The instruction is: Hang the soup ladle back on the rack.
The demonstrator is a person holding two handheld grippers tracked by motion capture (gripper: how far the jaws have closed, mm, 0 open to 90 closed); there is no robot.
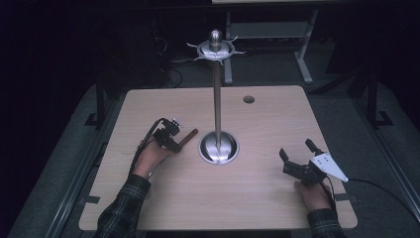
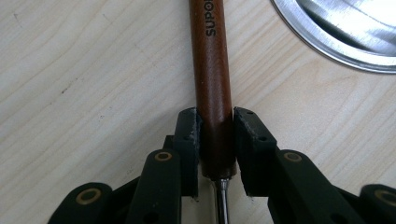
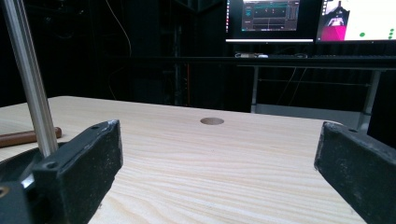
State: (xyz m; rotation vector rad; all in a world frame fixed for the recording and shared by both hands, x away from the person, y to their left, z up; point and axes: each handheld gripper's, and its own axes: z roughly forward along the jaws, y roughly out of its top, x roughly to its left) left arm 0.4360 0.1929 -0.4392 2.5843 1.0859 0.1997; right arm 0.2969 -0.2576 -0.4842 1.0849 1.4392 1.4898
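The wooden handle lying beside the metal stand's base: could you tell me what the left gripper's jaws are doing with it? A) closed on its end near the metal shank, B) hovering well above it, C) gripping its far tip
A: in the left gripper view, the left gripper has its jaws against both sides of the wooden handle, right where the metal shank emerges.

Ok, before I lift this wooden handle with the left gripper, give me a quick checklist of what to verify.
1. Left gripper jaws on either side of the wooden handle: ok.
2. Jaws pressing firmly on it: cannot tell.
3. Handle clear of the steel stand base: ok, apart.
4. Right gripper out of the way, jaws open and empty: ok.
5. Hooks at the stand top free: ok.
6. Utensil's working end: cannot tell, hidden.
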